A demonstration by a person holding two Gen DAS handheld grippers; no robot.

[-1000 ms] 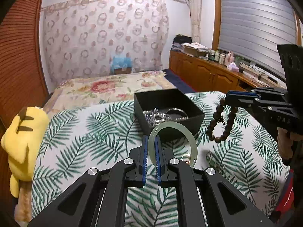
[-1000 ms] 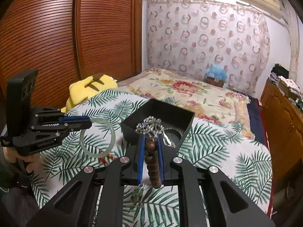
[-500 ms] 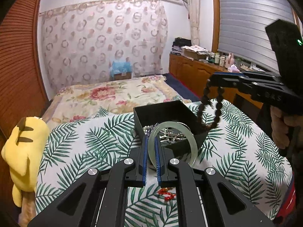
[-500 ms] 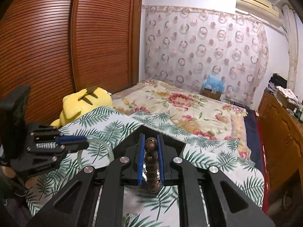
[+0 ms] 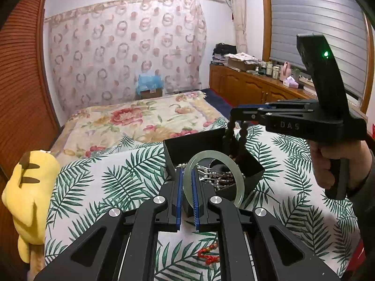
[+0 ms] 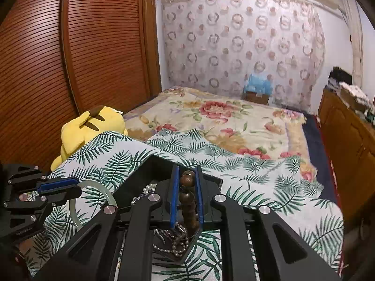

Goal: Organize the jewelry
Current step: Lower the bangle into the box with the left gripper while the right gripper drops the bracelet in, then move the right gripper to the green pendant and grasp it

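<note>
Palm-print bedspread [image 5: 112, 178] at centre frame: left gripper [image 5: 186, 178] pinches jade bangle [image 5: 236, 178], right gripper [image 6: 186, 182] clamps bead bracelet [image 6: 187, 201] over black box [image 5: 187, 147]; colliding grippers could spill either.

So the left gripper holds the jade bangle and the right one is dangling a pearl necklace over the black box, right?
Not quite. The right gripper dangles a brown wooden bead bracelet, as the right wrist view shows; the pearls lie in the black box. The left gripper does hold the jade bangle.

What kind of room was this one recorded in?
A home bedroom, most likely: a bed with a floral quilt, a yellow plush toy beside it, and a slatted wooden wardrobe along the wall.
</note>
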